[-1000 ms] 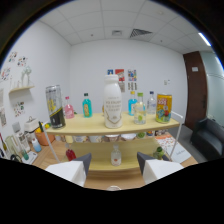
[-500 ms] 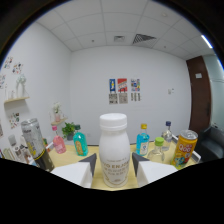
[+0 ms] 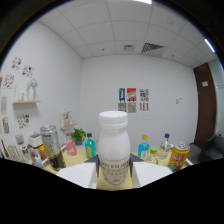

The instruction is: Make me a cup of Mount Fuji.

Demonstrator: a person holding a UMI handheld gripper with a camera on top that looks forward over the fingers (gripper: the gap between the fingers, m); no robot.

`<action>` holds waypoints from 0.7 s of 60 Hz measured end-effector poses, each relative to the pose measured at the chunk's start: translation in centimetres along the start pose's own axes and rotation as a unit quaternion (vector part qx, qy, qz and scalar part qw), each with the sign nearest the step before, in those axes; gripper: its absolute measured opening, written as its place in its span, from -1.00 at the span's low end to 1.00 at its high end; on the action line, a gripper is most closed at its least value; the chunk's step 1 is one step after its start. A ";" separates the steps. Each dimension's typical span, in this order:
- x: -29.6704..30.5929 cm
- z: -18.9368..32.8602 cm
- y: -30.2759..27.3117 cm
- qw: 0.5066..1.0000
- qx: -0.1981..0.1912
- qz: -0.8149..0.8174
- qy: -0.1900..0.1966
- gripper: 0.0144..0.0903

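Observation:
A white plastic bottle [image 3: 114, 150] with a white cap and gold lettering on its label stands upright on the yellow shelf top [image 3: 115, 184]. It sits right between my fingers. My gripper [image 3: 114, 172] is shut on its lower body, with the dark pads [image 3: 94, 170] against both sides. The bottle's base is hidden behind the fingers.
More drinks line the same shelf. Left of the bottle are a dark can [image 3: 51, 146], a pink bottle [image 3: 70, 146] and a teal bottle [image 3: 90, 147]. Right of it are a blue bottle [image 3: 143, 147], a clear bottle [image 3: 165, 147] and an orange can [image 3: 178, 156]. A white wall with posters [image 3: 132, 96] lies beyond.
I have come in close to the shelf, and the white bottle now fills the gap between my fingers. The fingers have drawn in against its sides, and the view has tilted up.

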 end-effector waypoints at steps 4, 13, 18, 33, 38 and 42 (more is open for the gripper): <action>0.2 -1.9 0.1 1.000 0.008 0.009 -0.008 -0.13; 2.4 -5.9 5.5 1.000 -0.008 0.010 -0.007 -0.14; 4.0 -7.3 10.9 0.999 -0.034 0.021 -0.003 -0.13; 8.1 -7.9 28.2 0.994 -0.108 0.023 0.021 -0.13; 8.8 -7.7 31.3 0.992 -0.118 0.022 0.025 -0.13; 9.3 -7.3 33.1 0.991 -0.127 0.008 0.029 -0.14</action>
